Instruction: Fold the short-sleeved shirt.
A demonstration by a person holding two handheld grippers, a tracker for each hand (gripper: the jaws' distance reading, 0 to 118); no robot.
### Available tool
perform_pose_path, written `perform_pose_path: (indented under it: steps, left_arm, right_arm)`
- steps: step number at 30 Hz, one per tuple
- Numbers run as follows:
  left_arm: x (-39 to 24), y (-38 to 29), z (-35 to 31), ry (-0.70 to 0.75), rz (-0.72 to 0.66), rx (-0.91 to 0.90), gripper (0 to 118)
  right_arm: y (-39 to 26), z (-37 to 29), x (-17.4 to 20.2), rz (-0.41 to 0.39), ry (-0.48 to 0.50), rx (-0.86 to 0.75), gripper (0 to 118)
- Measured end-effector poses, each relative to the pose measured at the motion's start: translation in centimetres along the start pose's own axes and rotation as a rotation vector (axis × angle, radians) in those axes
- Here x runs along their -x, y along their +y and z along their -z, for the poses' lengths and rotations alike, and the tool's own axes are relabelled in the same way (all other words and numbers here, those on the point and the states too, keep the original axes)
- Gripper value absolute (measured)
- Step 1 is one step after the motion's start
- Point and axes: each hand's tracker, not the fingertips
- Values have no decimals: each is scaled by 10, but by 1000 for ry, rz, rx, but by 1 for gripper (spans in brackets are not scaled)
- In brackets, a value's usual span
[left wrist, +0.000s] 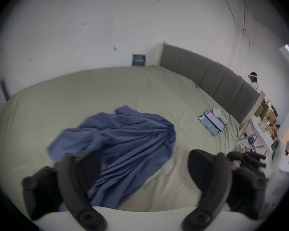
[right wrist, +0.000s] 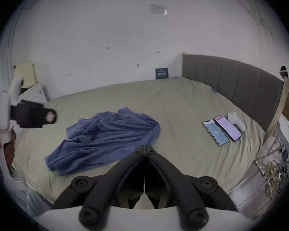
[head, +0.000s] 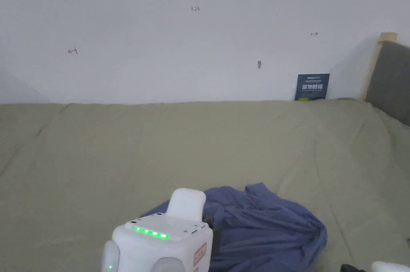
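Head view: your left gripper (head: 208, 221) sits low at the near edge, its white body with a lit green strip in front of the shirt (head: 260, 229). The blue shirt lies crumpled on the olive bed sheet (head: 200, 145), near you and slightly right of centre. A dark card (head: 312, 87) leans on the far wall.

Left gripper view: your jaws stand wide apart above the sheet, nothing between them; the left jaw overlaps the shirt's near edge in the picture, contact not discernible. Two phones (left wrist: 211, 125) lie side by side to the right, near the grey headboard (left wrist: 212, 78).

Right gripper view: your right gripper (right wrist: 144, 147) has its jaws pressed together, empty, just near of the shirt's near right edge. The shirt is bunched mid-bed, well apart from the phones.
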Motion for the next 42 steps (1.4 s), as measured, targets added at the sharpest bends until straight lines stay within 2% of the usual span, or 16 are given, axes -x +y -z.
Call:
perform_pose_path:
  steps: [5, 8, 12, 15, 22, 23, 24, 25, 26, 27, 28, 30, 34, 39, 42]
  left_arm:
    - [57, -35, -81, 157, -43, -86, 1]
    - [79, -52, -125, 226, -88, -143, 1]
    - [98, -73, -158, 298, -88, -156, 1]
    - [113, -87, -164, 316, -140, -155, 1]
    - [134, -97, -133, 243, -211, -32, 1]
    - [137, -96, -124, 237, -211, -19, 10]
    - [137, -95, -113, 226, -205, 11, 37]
    - [139, -93, -103, 223, -202, 50, 98]
    - [142, -92, -89, 216, -202, 76, 118]
    - [145, -93, -72, 203, -200, 107, 117]
    - [143, -92, -60, 192, -170, 31, 118]
    - [144, -92, -20, 156, -148, 207, 118]
    - [149, -101, 37, 198, -102, 291, 118]
    - [154, -110, 92, 211, -124, 372, 117]
    - [152, -120, 105, 246, -94, 454, 113]
  right_arm:
    - [5, -20, 28, -45, 48, -79, 0]
    - [7, -28, 41, -45, 72, -108, 0]
    - [9, -34, 54, -66, 97, -124, 0]
    - [7, -37, 59, -84, 111, -120, 0]
    - [2, -32, 67, -98, 118, -89, 0]
    - [1, -29, 68, -99, 117, -80, 0]
    - [0, -27, 68, -101, 119, -72, 0]
    - [0, -23, 68, -102, 120, -65, 0]
    - [-2, -20, 69, -104, 120, -56, 0]
    - [-3, -17, 70, -105, 124, -48, 0]
    - [-5, -13, 70, -108, 128, -40, 0]
    - [-8, -2, 72, -107, 130, -19, 0]
    - [-12, 19, 76, -115, 135, 32, 0]
    - [-19, 37, 75, -124, 141, 83, 0]
    - [-25, 44, 72, -91, 173, 128, 0]
